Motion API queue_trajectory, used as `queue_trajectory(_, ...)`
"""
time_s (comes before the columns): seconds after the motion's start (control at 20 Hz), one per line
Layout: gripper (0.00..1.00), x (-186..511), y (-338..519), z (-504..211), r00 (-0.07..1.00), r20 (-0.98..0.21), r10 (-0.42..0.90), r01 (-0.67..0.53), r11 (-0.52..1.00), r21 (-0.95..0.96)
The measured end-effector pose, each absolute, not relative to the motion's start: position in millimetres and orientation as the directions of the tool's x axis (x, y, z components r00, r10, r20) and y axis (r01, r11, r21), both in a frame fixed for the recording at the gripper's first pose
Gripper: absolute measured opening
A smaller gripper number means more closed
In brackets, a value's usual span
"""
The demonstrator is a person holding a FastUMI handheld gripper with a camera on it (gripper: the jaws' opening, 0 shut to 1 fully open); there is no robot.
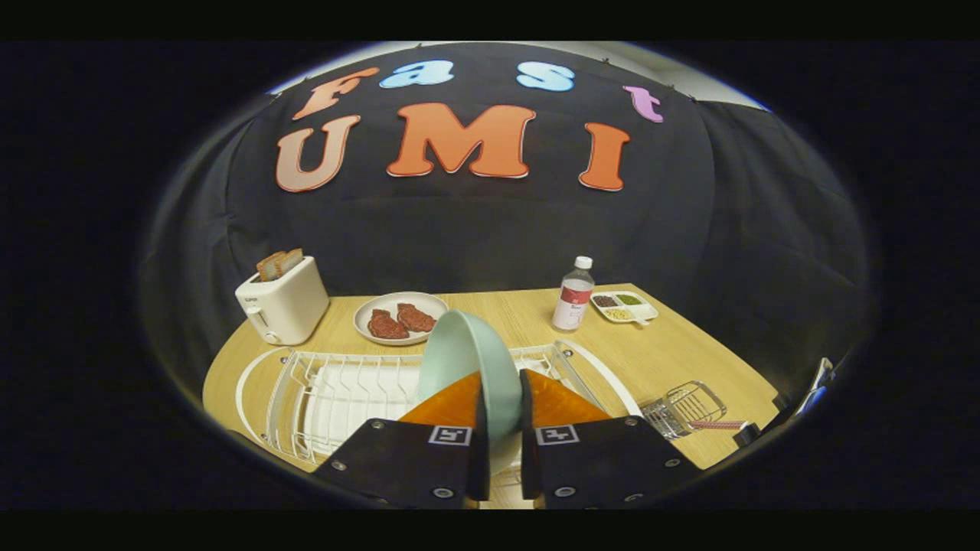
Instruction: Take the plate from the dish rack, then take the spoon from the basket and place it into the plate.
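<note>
Two fingers [480, 428] of the handheld gripper [501, 448] pinched the rim of a pale green plate [467, 360], one pressing on each face, so the jaws were closed on it with only the plate's thickness between them. The plate stood on edge, tilted slightly, rising from between the fingers above the white wire dish rack [337, 390] on the wooden desk [674, 352]. Whether its lower rim touched the rack could not be told. To the right of the rack, near the desk's edge, a small wire basket [685, 405] held a spoon [716, 423] with a reddish handle lying across it. Beyond the rack sat a white toaster [283, 306] with two slices of toast in it, a plate of meat pieces [398, 317], a clear bottle with a white cap [574, 295] and a small divided dish of seasonings [624, 306].
</note>
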State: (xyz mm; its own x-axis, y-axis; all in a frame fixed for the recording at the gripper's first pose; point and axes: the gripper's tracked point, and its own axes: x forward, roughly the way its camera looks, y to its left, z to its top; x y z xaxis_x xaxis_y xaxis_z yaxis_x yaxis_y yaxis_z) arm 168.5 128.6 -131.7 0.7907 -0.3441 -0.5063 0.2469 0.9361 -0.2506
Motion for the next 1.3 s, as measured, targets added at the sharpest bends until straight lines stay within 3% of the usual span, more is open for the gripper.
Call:
queue_trajectory(0.7,0.16,172.1,138.7,-112.2,0.819,-0.42,-0.39,0.228,0.894,-0.386)
queue_trajectory(0.8,0.16,173.7,130.4,-92.1,0.838,-0.355,-0.414,0.253,0.872,-0.419)
queue_trajectory(1.3,0.1,128.2,122.5,-69.8,0.863,-0.429,-0.268,0.226,0.963,-0.146)
